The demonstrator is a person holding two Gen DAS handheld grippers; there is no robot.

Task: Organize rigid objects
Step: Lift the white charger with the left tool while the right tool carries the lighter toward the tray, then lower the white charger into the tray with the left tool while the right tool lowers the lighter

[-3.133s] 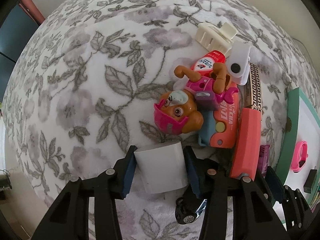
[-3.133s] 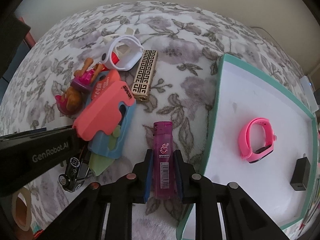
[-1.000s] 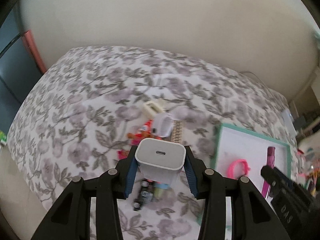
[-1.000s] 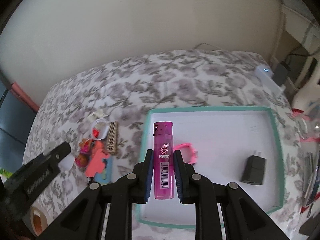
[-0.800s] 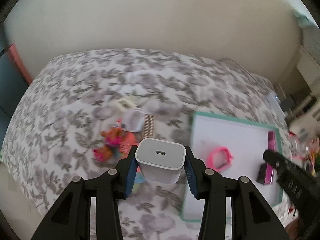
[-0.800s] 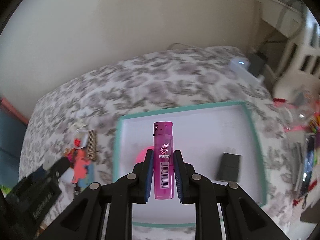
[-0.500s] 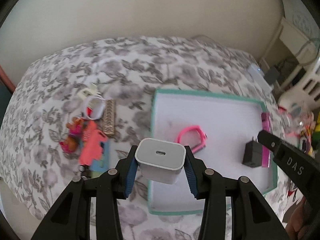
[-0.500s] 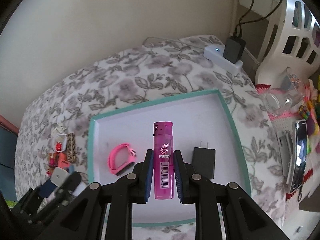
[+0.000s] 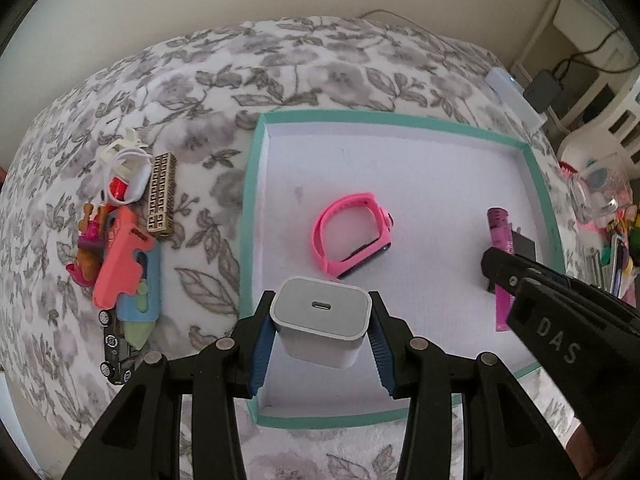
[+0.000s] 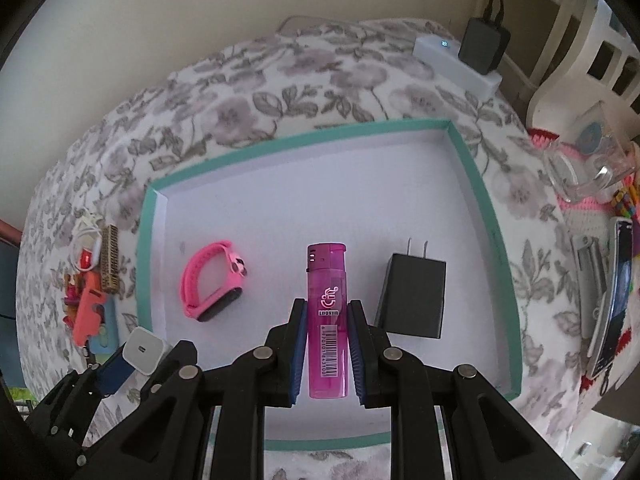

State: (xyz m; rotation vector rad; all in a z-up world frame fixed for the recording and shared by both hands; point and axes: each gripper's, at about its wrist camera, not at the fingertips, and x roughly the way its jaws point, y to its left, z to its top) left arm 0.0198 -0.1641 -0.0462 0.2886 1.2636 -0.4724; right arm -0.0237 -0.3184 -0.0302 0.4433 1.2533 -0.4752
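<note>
My left gripper [image 9: 320, 316] is shut on a white charger cube [image 9: 320, 326], held above the near left part of the teal-rimmed white tray [image 9: 250, 208]. My right gripper [image 10: 327, 328] is shut on a purple lighter [image 10: 327, 300], held above the tray [image 10: 480, 184] between a pink watch band [image 10: 208, 280] and a black plug adapter [image 10: 414, 296]. The band [image 9: 352, 236] also shows in the left wrist view, with the lighter [image 9: 500, 256] and the right gripper at the right. The white charger [image 10: 142, 350] shows at lower left in the right wrist view.
A pile lies on the floral bedspread left of the tray: a coral toy [image 9: 120, 260], a patterned gold lighter [image 9: 162, 196], a white clip [image 9: 124, 168], a toy car [image 9: 114, 348]. A power strip [image 10: 456, 62], a glass cup [image 10: 592, 160] and a phone [image 10: 616, 296] are at the right.
Both grippers, each holding its object, have moved right from the pile and down over the tray, which now looks larger and closer in both views.
</note>
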